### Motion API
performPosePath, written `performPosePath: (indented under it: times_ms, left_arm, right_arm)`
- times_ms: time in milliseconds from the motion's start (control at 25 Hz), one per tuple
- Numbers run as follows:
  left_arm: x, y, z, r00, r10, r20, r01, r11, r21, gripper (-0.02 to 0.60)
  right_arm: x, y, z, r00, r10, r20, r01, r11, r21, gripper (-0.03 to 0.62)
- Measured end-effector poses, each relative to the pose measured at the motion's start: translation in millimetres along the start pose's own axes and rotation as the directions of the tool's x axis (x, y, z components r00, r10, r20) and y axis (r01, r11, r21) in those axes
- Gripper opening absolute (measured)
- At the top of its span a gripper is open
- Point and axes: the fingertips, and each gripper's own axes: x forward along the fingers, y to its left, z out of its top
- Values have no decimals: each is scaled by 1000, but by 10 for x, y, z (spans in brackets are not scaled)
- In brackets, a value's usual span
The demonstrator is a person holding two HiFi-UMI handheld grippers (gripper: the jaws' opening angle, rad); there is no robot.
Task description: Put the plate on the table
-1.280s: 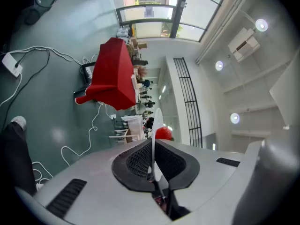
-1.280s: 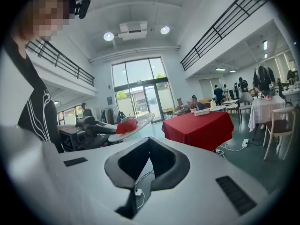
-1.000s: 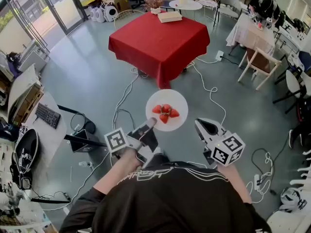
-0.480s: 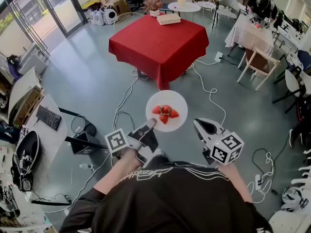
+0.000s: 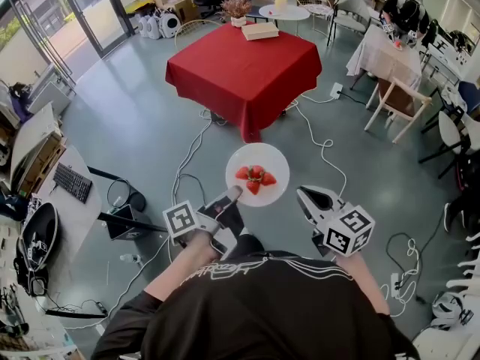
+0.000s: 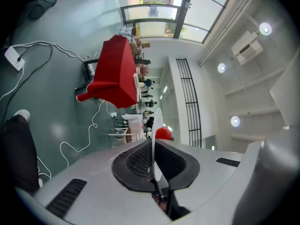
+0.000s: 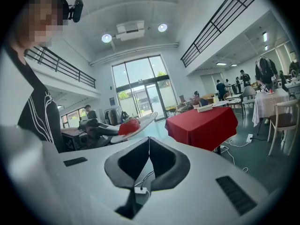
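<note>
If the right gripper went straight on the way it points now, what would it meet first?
Probably the rim of the white plate held by the left gripper, almost on the right gripper's line. Depth is unclear; it might just miss.

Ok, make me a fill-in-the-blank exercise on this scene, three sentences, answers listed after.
1. The white plate in the left gripper carries ____.
2. The right gripper has its jaws shut on ____.
3. The table ahead is covered by a ____ cloth.
Missing words: strawberries; nothing; red.
</note>
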Motion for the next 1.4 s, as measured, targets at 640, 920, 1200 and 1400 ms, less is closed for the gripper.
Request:
performPosePath:
  times_ms: [640, 920, 1200, 1400]
  left_arm:
    - [577, 444, 735, 1000, 27, 3, -27, 999, -47, 14]
    - [1214, 744, 1688, 999, 45, 3, -45, 996, -77, 14]
    - [2129, 845, 2980, 998, 69, 2, -68, 994, -80, 14]
    - [2814, 853, 3775, 998, 61, -18, -62, 996, -70, 14]
  right_arm:
    - [766, -784, 21, 1000, -14, -14, 15, 997, 74, 8]
    - [1715, -1519, 215, 999, -41, -32, 45, 992, 116, 8]
    - [2905, -2354, 791, 998, -49, -27, 52, 988, 147, 8]
    - [3622, -2866, 1225, 998, -58, -24, 61, 987, 151, 8]
